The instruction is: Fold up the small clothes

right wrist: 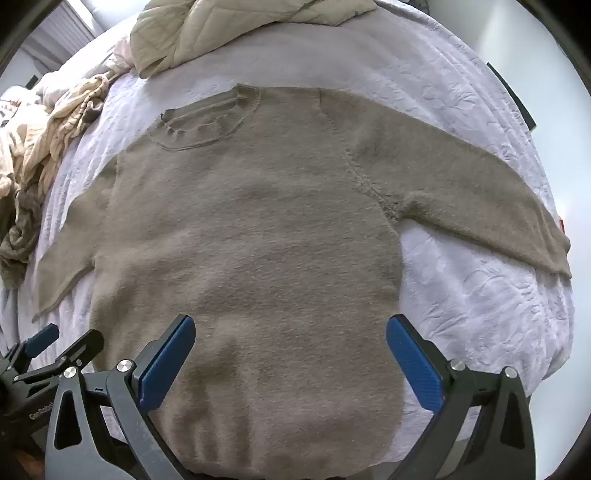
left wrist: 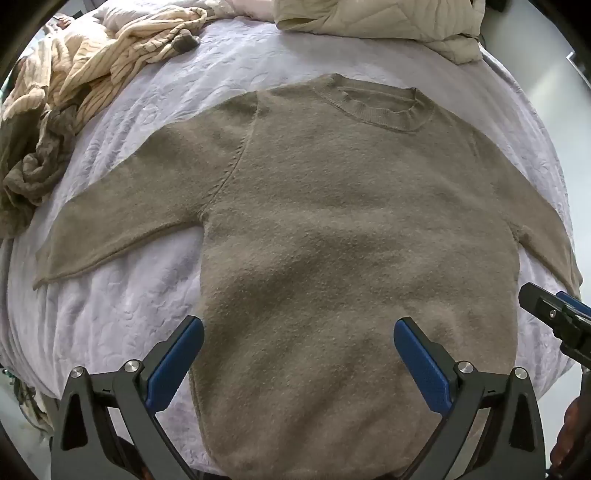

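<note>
Lavender quilted bedcover (left wrist: pixel 122 306) spans both views. Taupe knit sweater (left wrist: pixel 332 221) lies flat on it, front up, collar (left wrist: pixel 376 107) at the far end, both sleeves spread outward, hem nearest the cameras. Beige quilted blanket (left wrist: pixel 388 22) bunched beyond the collar; striped cream garments (left wrist: pixel 110 62) heaped at far left. Left gripper (left wrist: pixel 298 339) hovers over the lower left of the hem, fingers spread wide, holding nothing. Right gripper (right wrist: pixel 290 338) likewise spread, empty, over the lower right.
</note>
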Action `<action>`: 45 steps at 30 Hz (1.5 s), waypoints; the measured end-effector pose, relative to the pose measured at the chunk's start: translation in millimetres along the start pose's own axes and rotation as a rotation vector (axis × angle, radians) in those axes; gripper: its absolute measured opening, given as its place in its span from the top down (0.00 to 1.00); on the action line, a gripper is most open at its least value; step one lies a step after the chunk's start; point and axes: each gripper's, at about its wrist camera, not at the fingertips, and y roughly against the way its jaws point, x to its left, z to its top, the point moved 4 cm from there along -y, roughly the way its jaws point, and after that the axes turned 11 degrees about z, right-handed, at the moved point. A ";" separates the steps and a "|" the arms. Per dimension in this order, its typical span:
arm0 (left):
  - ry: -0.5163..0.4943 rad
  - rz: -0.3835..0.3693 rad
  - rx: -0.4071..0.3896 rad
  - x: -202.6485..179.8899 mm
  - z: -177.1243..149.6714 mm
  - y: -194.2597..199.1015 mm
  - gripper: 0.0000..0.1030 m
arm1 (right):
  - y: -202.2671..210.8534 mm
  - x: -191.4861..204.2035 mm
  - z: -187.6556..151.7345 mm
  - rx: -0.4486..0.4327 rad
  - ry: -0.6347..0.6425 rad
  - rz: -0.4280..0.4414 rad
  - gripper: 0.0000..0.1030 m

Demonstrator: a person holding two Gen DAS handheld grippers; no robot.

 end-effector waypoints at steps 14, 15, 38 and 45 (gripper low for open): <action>0.004 0.002 0.000 3.0 -0.1 -1.4 0.00 | -2.8 1.8 2.1 0.010 0.021 -0.012 0.00; 0.004 0.002 -0.003 2.6 -1.0 -1.2 0.00 | -3.3 2.4 2.1 0.011 0.022 -0.012 0.00; 0.037 -0.066 -0.044 1.1 6.3 -10.0 0.00 | -16.1 6.5 8.4 0.039 0.043 -0.052 0.00; 0.032 -0.039 -0.041 1.8 9.1 -14.6 0.00 | -20.7 8.0 12.0 0.049 0.048 -0.060 0.00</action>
